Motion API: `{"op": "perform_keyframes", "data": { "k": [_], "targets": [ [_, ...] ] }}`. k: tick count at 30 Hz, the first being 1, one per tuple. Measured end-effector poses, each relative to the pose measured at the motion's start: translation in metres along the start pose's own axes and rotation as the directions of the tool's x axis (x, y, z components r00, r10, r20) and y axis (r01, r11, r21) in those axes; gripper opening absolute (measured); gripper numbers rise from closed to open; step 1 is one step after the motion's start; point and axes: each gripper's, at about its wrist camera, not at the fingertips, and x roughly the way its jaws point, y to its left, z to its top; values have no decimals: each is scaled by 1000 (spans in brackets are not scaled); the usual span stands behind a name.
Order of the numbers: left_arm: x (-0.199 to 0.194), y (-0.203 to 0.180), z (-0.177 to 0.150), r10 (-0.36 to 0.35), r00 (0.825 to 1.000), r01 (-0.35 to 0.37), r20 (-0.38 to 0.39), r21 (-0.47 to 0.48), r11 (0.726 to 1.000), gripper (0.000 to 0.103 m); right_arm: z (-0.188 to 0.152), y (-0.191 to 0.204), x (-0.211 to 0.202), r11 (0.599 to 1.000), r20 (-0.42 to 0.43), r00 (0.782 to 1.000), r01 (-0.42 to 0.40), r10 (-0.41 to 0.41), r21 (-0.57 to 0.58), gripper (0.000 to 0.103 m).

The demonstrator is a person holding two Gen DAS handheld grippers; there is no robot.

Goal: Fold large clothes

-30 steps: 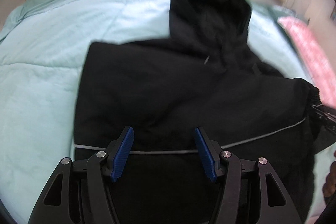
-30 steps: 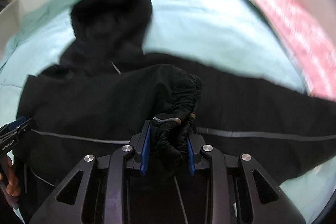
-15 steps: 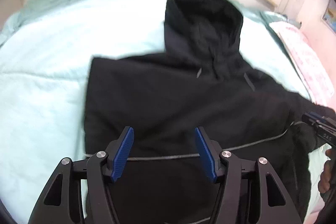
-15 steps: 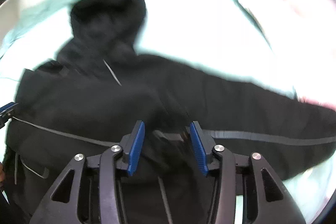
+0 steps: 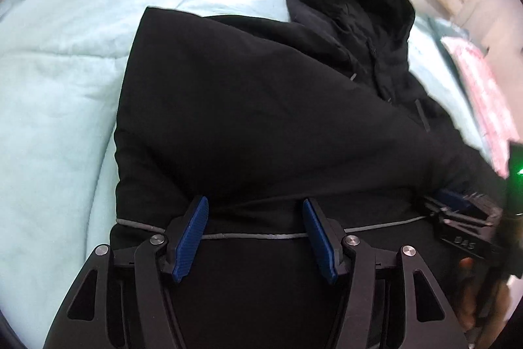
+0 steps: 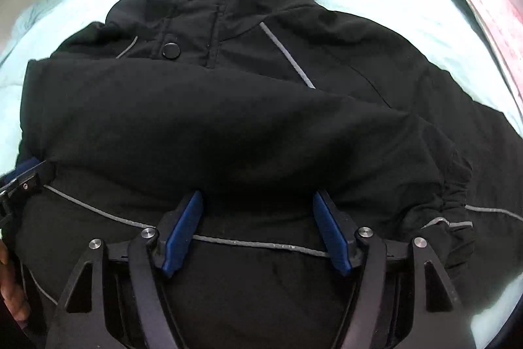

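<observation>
while both grippers (image 5: 255,228) (image 6: 258,226) gape empty, the black jacket (image 6: 228,120) covers a mint quilt (image 5: 65,87), perhaps a bed.

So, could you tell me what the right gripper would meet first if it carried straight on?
Most likely the folded-over sleeve of the black jacket, lying directly beyond the open right gripper; depth is unclear.

A home bedroom — a bed under a pale green quilt (image 5: 65,87), a pink pillow (image 6: 497,8) at its right edge.
</observation>
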Motion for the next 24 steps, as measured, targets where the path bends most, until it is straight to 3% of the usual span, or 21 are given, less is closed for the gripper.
{"op": "perform_keyframes", "data": {
  "k": [5,8,12,17,24],
  "targets": [
    [-9,-15,3,82,997,-83,12,50,995,62,5,-8,-9,1000,-22,999,-30,30,-1,71],
    [-27,-33,5,57,998,-58,22,77,995,62,-2,-24,-40,999,-1,999,-44,44,1,71],
    [-50,-82,4,50,996,-63,80,170,983,62,-25,-61,-93,1000,73,997,-12,11,21,71],
    [-61,-171,10,-86,990,53,109,275,960,62,-55,-138,-136,991,107,994,-12,-3,136,71],
    [-39,-295,3,-210,977,174,47,401,899,62,-96,-272,-185,943,141,980,89,-140,319,71]
  ]
}}
